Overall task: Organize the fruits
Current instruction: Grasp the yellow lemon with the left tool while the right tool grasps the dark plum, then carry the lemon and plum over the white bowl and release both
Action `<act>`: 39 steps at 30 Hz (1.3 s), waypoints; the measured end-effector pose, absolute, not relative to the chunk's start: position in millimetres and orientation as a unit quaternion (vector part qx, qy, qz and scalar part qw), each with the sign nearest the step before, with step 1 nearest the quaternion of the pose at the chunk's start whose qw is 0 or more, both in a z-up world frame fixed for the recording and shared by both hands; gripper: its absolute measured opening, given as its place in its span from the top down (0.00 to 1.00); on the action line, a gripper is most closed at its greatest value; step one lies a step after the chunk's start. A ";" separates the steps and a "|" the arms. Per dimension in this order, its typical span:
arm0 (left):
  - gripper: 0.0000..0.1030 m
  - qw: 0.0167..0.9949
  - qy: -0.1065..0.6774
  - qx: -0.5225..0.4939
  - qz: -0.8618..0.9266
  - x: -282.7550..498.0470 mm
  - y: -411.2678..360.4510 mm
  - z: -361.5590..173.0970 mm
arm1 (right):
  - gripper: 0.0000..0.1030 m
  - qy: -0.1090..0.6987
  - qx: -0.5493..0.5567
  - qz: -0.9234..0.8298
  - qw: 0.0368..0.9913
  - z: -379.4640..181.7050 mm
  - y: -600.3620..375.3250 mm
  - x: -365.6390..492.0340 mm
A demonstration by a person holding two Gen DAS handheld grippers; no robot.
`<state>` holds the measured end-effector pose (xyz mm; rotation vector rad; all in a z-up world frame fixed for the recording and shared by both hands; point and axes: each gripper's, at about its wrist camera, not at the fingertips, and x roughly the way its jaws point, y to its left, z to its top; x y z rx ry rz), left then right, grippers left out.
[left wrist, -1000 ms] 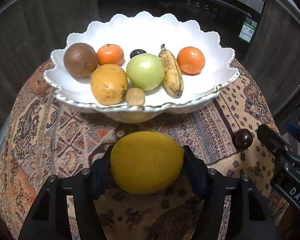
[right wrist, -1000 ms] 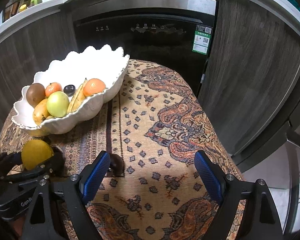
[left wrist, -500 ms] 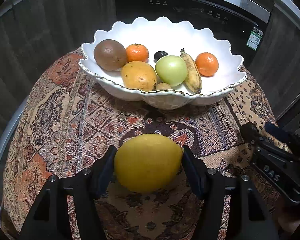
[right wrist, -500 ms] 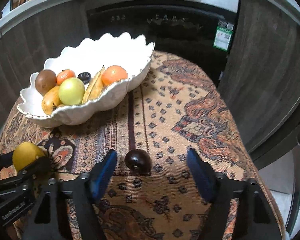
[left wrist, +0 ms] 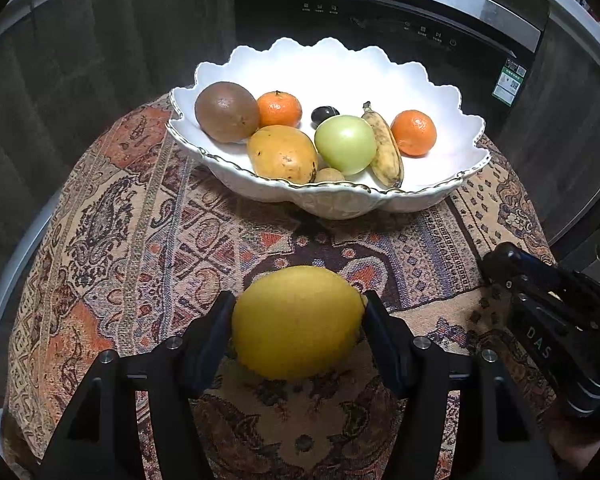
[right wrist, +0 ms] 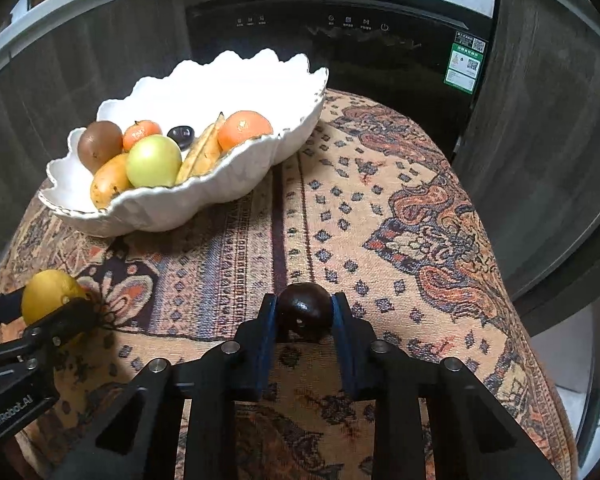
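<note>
My left gripper point(left wrist: 298, 320) is shut on a yellow lemon point(left wrist: 298, 322) above the patterned cloth, in front of the white scalloped bowl point(left wrist: 340, 204). The lemon also shows in the right wrist view point(right wrist: 50, 294). My right gripper point(right wrist: 305, 314) is shut on a dark round plum point(right wrist: 305, 312) near the table's front right. The bowl point(right wrist: 172, 208) holds a kiwi point(left wrist: 226, 111), two mandarins point(left wrist: 280, 109), a mango point(left wrist: 282, 154), a green apple point(left wrist: 345, 144), a banana point(left wrist: 386, 148) and a small dark fruit point(left wrist: 325, 114).
The round table is covered by a patterned cloth point(right wrist: 400, 208). A dark oven point(right wrist: 340, 40) and wooden cabinet fronts point(right wrist: 548, 120) stand behind it. The right gripper's body point(left wrist: 560, 320) shows at the right edge of the left wrist view.
The right gripper moved onto the plum and shut on it. The left gripper drew back from the bowl with the lemon still in it.
</note>
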<state>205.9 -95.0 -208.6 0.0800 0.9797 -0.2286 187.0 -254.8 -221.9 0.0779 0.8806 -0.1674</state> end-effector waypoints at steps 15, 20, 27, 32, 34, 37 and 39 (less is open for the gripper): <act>0.40 0.889 0.442 0.032 -0.118 193.0 -81.6 -168.3 | 0.73 0.388 0.033 -0.064 0.919 -176.7 -239.5 173.5; 0.40 0.896 0.427 0.033 -0.118 195.8 -77.2 -148.5 | 0.73 0.375 0.031 -0.058 0.925 -160.3 -233.1 174.2; 0.40 0.901 0.415 0.031 -0.122 207.8 -75.5 -130.2 | 0.73 0.357 0.031 -0.052 0.932 -135.0 -227.4 183.5; 0.40 0.903 0.410 0.035 -0.124 225.9 -79.0 -119.8 | 0.73 0.350 0.031 -0.050 0.935 -119.7 -226.8 197.9; 0.40 0.905 0.405 0.037 -0.124 236.4 -81.0 -114.4 | 0.73 0.347 0.032 -0.051 0.936 -114.4 -228.4 205.8; 0.40 0.907 0.401 0.039 -0.126 249.9 -84.3 -109.0 | 0.73 0.345 0.034 -0.051 0.937 -108.5 -231.8 217.6; 0.40 0.906 0.400 0.040 -0.129 260.5 -87.3 -107.4 | 0.73 0.344 0.034 -0.051 0.937 -105.9 -235.0 227.7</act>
